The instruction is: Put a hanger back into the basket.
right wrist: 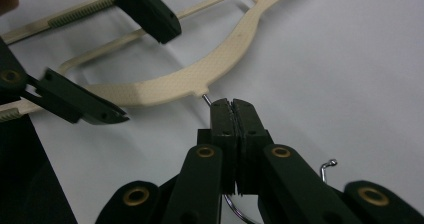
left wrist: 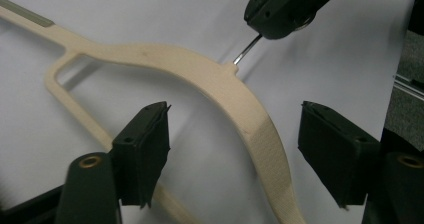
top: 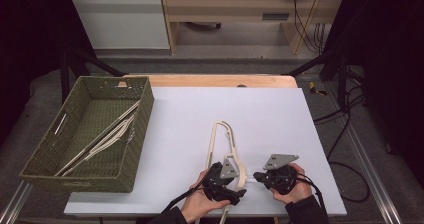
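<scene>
A cream hanger [top: 223,149] is laid flat on the white worktop [top: 270,114], near its front edge; its metal hook [right wrist: 206,99] is clamped between the fingers of the right gripper [right wrist: 233,104], which are pressed fully together on the wire. The curved shoulder of the hanger is seen between the fingers [left wrist: 145,144] of the left gripper [left wrist: 235,149]; these fingers are held apart on both sides of the shoulder and are not touching it. A woven green basket [top: 137,129] with more hangers [top: 107,139] is placed at the left of the worktop, well apart from both hands.
</scene>
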A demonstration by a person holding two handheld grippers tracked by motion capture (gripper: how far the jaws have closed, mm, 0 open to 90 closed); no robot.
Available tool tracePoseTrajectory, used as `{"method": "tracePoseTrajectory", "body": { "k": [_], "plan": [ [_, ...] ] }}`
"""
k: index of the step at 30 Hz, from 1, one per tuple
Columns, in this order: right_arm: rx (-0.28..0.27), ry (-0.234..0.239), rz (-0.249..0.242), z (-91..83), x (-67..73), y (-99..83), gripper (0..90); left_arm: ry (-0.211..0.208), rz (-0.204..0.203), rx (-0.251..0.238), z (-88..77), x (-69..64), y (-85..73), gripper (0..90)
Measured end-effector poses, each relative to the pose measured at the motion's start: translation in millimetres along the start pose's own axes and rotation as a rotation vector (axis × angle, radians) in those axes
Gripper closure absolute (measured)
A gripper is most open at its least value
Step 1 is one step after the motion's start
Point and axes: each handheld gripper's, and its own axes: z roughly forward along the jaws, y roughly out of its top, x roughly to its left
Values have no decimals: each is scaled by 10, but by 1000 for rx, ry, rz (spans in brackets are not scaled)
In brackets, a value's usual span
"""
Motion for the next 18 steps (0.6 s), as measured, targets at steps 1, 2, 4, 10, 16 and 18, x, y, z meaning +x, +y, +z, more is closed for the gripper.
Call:
{"method": "tracePoseTrajectory", "body": {
  "k": [1, 2, 4, 10, 16, 18],
  "plan": [
    [-3, 5, -7, -6, -1, 5, 895, -1, -2, 6, 10, -7, -2, 341],
    [-3, 7, -7, -13, 4, 13, 895, -1, -4, 16, 18, -11, -3, 362],
    [-5, 3, -1, -24, 11, 26, 895, -12, -14, 28, 34, -13, -5, 420],
    [-23, 8, -5, -96, 34, 74, 894, -33, -39, 49, 64, -26, 5, 518],
    [-27, 0, -17, -141, 61, 109, 894, -59, -72, 57, 43, -64, 20, 666],
    [-27, 5, -25, -159, 61, 112, 893, -58, -86, 58, 22, -68, 22, 675]
  ]
}}
